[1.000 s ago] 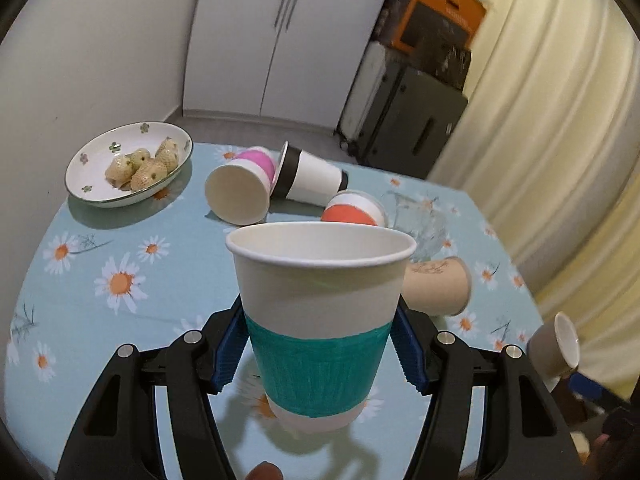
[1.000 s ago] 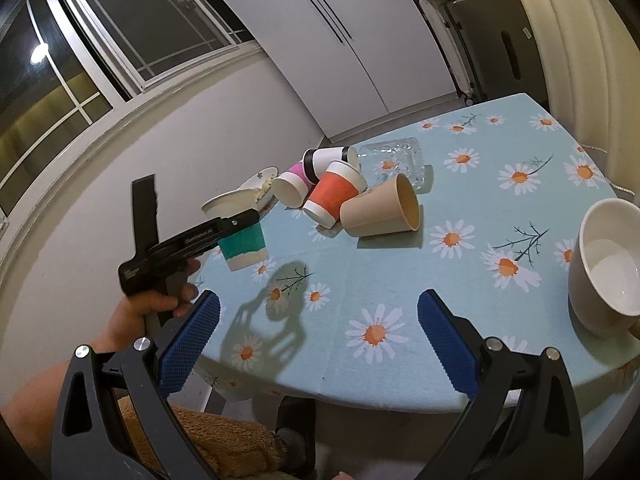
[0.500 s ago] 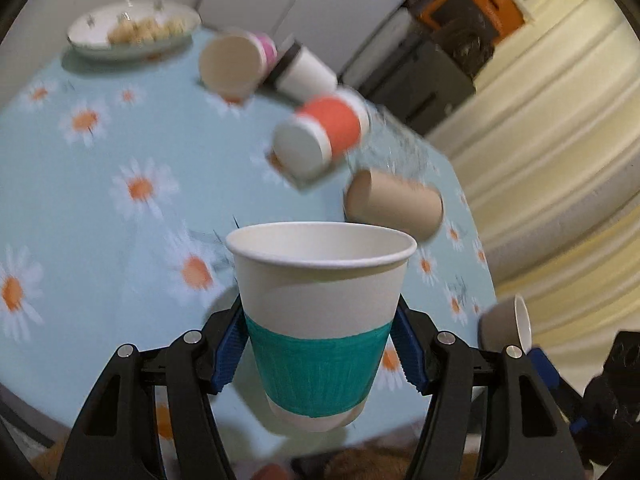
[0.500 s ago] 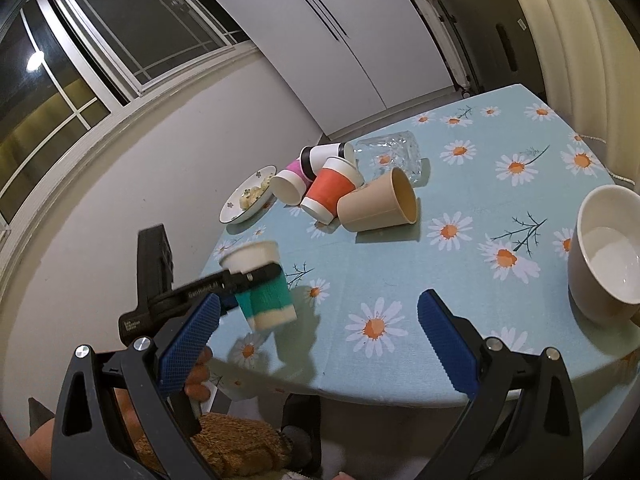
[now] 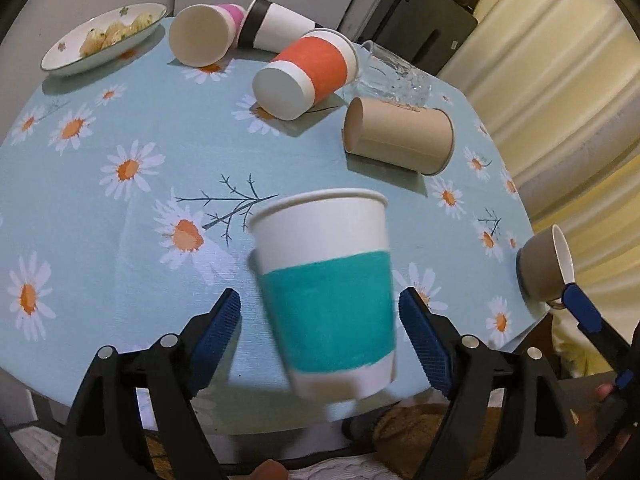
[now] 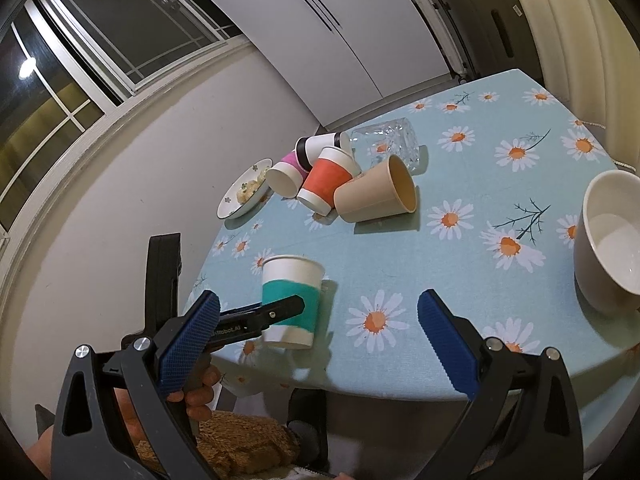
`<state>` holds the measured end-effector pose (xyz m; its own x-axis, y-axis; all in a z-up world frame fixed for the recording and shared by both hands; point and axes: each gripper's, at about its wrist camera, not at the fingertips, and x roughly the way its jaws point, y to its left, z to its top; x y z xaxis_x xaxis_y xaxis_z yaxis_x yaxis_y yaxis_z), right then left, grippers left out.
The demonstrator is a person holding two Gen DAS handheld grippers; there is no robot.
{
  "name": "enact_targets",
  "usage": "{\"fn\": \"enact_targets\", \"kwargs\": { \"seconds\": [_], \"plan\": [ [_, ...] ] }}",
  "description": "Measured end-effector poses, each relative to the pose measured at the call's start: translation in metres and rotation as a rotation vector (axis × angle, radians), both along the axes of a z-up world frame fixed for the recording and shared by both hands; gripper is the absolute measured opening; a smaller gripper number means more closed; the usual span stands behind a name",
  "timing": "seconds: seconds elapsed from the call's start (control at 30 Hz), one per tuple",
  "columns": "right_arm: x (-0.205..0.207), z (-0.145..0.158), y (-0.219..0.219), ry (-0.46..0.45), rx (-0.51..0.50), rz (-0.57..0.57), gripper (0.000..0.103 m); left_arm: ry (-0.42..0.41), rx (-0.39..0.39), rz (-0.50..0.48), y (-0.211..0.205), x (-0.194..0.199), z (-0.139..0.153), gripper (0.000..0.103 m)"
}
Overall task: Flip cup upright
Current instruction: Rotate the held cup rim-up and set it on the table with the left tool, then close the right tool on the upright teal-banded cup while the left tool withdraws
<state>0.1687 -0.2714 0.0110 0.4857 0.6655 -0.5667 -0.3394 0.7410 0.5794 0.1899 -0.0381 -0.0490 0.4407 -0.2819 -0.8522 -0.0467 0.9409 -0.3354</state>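
A white paper cup with a teal band (image 5: 326,292) stands mouth-up, blurred and slightly tilted, near the table's front edge; it also shows in the right wrist view (image 6: 291,302). My left gripper (image 5: 320,332) is open, its blue pads apart on either side of the cup and not touching it; it also shows in the right wrist view (image 6: 280,314). My right gripper (image 6: 320,344) is open and empty, held in front of the table's near edge. Orange (image 5: 308,74), tan (image 5: 400,140), pink (image 5: 204,34) and black-banded (image 5: 276,26) cups lie on their sides.
A glass tumbler (image 5: 394,78) lies on its side behind the tan cup. A plate of food (image 5: 100,38) sits at the far left. A large white mug (image 6: 608,240) stands at the right edge. The daisy tablecloth (image 5: 100,208) covers the round table.
The left gripper carried the teal cup toward the front edge of the table, then opened. The cup is now free between the pads. The right gripper stayed open and nearly still.
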Motion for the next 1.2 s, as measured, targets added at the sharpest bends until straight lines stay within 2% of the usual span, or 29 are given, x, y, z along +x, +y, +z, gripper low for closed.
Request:
{"fn": "enact_targets", "kwargs": {
  "seconds": [0.1,0.43,0.7,0.77,0.9,1.0,1.2],
  "plan": [
    [0.001,0.0,0.0,0.001,0.002,0.0,0.098,0.001,0.025,-0.009,0.0,0.0,0.0,0.08],
    [0.003,-0.002,0.001,0.01,-0.006,-0.002,0.098,-0.016,-0.004,-0.02,0.003,-0.002,0.007,0.08],
    [0.014,-0.011,0.016,0.033,-0.07,0.014,0.098,-0.074,-0.067,0.003,0.024,-0.019,0.022,0.08],
    [0.016,-0.015,0.026,0.038,-0.096,0.036,0.098,-0.095,-0.062,0.021,0.034,-0.028,0.026,0.08],
    [0.025,-0.028,0.043,0.108,-0.084,0.082,0.098,-0.141,-0.079,0.07,0.058,-0.051,0.034,0.08],
    [0.035,-0.038,0.051,0.165,-0.077,0.094,0.098,-0.181,-0.061,0.113,0.071,-0.076,0.038,0.08],
    [0.06,-0.059,0.07,0.283,-0.07,0.134,0.098,-0.238,-0.143,0.19,0.093,-0.113,0.035,0.08]
  ]
}}
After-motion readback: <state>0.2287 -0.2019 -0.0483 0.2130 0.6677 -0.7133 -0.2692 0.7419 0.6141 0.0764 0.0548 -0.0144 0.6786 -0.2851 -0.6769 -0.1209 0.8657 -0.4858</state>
